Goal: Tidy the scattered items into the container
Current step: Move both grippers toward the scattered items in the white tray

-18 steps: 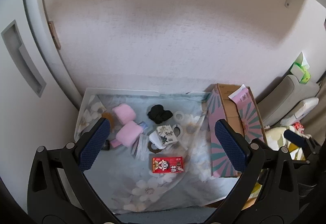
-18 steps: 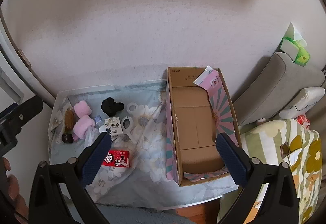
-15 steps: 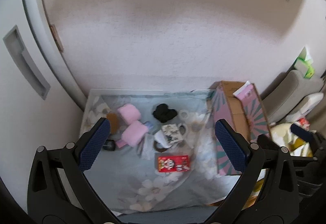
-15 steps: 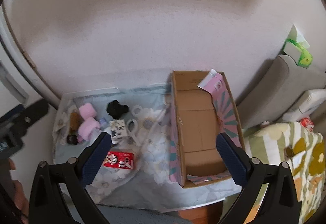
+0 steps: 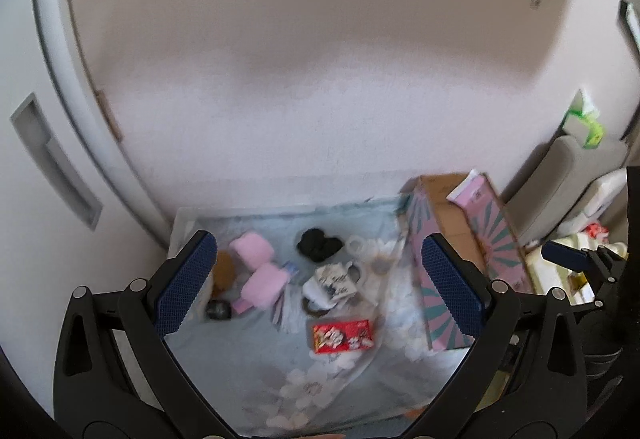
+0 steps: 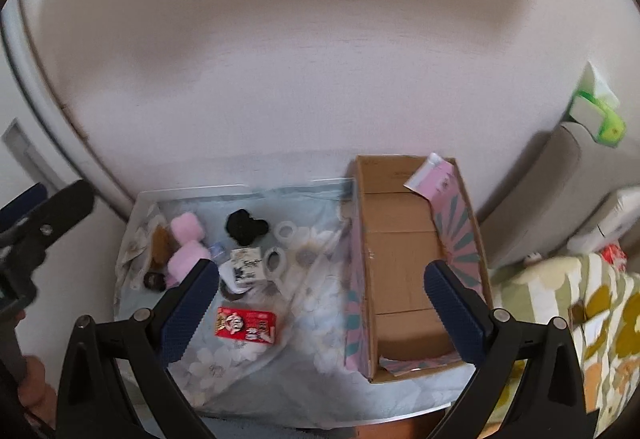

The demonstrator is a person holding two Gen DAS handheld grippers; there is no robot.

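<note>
Both tools wide, nothing between the pads on my end. Left tool point(image 5: 320, 283) and right tool point(image 6: 322, 301) both hang high above the desk point(image 6: 280, 395), angled down at it. Landmark is the cardboard box point(image 6: 404, 271): open top, pink-teal sunburst sides, sitting on the right part of the floral cloth point(image 6: 320, 319), nothing inside but bare cardboard. All scattered items lie left of the box on the cloth. Nearest the box: white tape rolls point(image 6: 280, 247). Further left: printed white mug point(image 6: 244, 267), black fabric lump point(image 6: 244, 225) behind it, red snack box point(image 6: 246, 325) in front. Farthest from the box: two pink fuzzy rolls point(image 6: 186, 243), a small dark round thing point(image 6: 154, 281). Frames are a bit blurred.
</note>
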